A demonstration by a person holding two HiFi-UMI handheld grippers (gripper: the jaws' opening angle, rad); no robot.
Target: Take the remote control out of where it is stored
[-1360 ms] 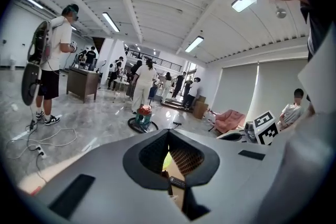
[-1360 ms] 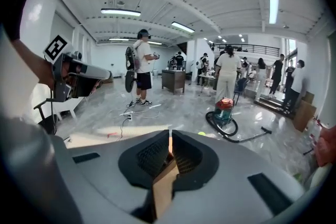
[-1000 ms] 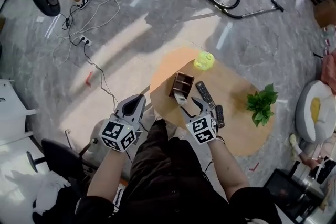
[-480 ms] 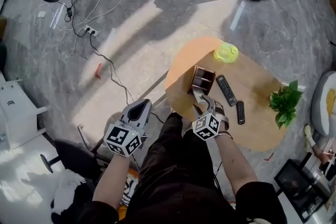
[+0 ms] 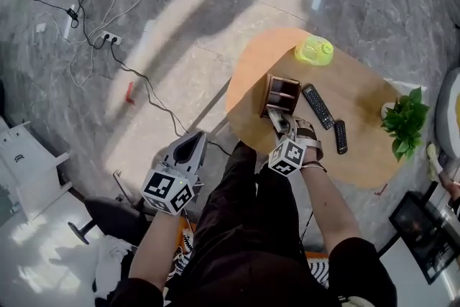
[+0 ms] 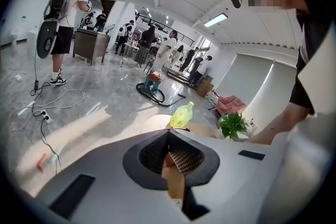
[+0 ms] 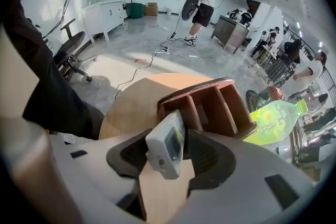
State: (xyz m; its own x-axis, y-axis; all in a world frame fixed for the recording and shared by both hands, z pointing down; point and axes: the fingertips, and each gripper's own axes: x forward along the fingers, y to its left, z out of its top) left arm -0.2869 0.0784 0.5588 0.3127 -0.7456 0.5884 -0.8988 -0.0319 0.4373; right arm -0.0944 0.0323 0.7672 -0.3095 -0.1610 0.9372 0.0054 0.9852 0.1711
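Observation:
A brown wooden storage box (image 5: 281,94) with compartments stands near the left edge of the round wooden table (image 5: 363,101). A white remote with a small screen (image 7: 168,143) leans out of the box's (image 7: 211,104) near compartment. My right gripper (image 5: 283,128) is shut on that remote's (image 5: 277,120) upper end, one finger on each side. The left gripper (image 5: 188,147) hangs off the table to the left, above the floor, shut and empty; in its own view the jaws of the left gripper (image 6: 169,132) meet at the tips.
Two black remotes (image 5: 317,106) (image 5: 341,136) lie on the table right of the box. A yellow-green bottle (image 5: 314,51) lies at the far edge, a potted plant (image 5: 406,124) at the right. Cables and a power strip (image 5: 108,37) run across the floor.
My right gripper went from open short of the box to shut on the white remote at the box. The left gripper stayed low at the left.

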